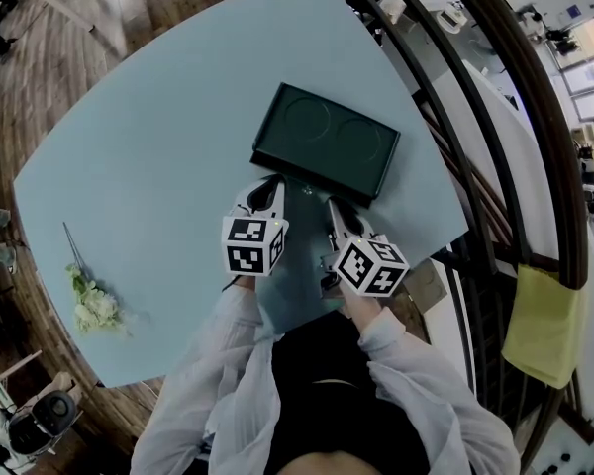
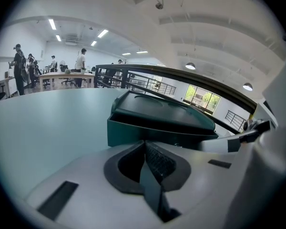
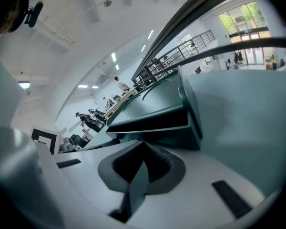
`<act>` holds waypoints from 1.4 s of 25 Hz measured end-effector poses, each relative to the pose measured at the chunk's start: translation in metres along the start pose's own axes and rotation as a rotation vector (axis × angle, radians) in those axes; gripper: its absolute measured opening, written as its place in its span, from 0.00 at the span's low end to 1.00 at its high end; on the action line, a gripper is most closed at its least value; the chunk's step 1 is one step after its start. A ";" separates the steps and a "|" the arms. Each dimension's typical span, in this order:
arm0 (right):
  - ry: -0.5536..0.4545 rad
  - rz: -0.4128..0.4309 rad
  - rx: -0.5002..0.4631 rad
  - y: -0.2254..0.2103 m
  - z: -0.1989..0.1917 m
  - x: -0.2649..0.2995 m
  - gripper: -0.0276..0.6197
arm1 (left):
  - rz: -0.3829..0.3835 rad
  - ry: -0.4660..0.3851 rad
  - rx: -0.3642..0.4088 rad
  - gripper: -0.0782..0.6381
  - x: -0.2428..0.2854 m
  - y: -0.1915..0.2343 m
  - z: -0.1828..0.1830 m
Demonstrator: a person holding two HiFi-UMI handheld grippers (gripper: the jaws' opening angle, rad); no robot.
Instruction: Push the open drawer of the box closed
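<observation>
A dark green flat box (image 1: 327, 139) lies on the light blue table (image 1: 158, 166), with its drawer (image 1: 307, 174) sticking out a little toward me. In the left gripper view the drawer front (image 2: 152, 133) fills the middle, just past the jaws. My left gripper (image 1: 268, 188) is shut and empty, its tip close to the drawer's left end. My right gripper (image 1: 339, 209) is shut too, with nothing in it, near the drawer's right part. The right gripper view shows the box (image 3: 157, 113) tilted, its drawer (image 3: 162, 135) directly ahead of the jaws.
A small bunch of pale flowers (image 1: 92, 303) lies at the table's near left. A dark railing (image 1: 495, 127) runs along the right beyond the table edge, with a yellow cloth (image 1: 543, 325) hanging on it. People and desks stand far off in the room.
</observation>
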State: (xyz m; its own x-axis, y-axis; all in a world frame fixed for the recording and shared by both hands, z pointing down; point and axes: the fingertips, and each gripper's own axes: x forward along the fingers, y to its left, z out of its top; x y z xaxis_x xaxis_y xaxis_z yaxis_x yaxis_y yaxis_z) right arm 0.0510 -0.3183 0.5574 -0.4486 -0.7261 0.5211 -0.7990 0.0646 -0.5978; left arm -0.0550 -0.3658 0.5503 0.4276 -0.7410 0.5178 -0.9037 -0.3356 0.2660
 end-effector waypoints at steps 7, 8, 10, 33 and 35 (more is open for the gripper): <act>-0.006 -0.002 0.000 -0.002 0.006 0.006 0.05 | -0.004 -0.005 -0.002 0.13 0.007 0.003 0.005; -0.007 -0.001 0.000 -0.002 0.007 0.007 0.05 | -0.005 -0.005 -0.001 0.13 0.008 0.002 0.005; -0.008 0.001 -0.003 -0.001 0.009 0.007 0.05 | -0.007 -0.007 0.000 0.13 0.009 0.002 0.007; -0.032 -0.021 -0.010 -0.007 0.020 0.014 0.05 | -0.011 -0.025 0.024 0.14 0.018 0.001 0.014; -0.028 -0.011 -0.005 -0.007 0.018 0.014 0.05 | 0.000 -0.028 0.027 0.14 0.016 0.002 0.012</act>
State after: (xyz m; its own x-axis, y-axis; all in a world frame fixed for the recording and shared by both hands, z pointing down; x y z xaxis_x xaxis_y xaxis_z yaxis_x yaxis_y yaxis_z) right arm 0.0575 -0.3410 0.5580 -0.4284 -0.7456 0.5105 -0.8060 0.0600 -0.5888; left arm -0.0506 -0.3855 0.5489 0.4268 -0.7568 0.4951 -0.9043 -0.3505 0.2438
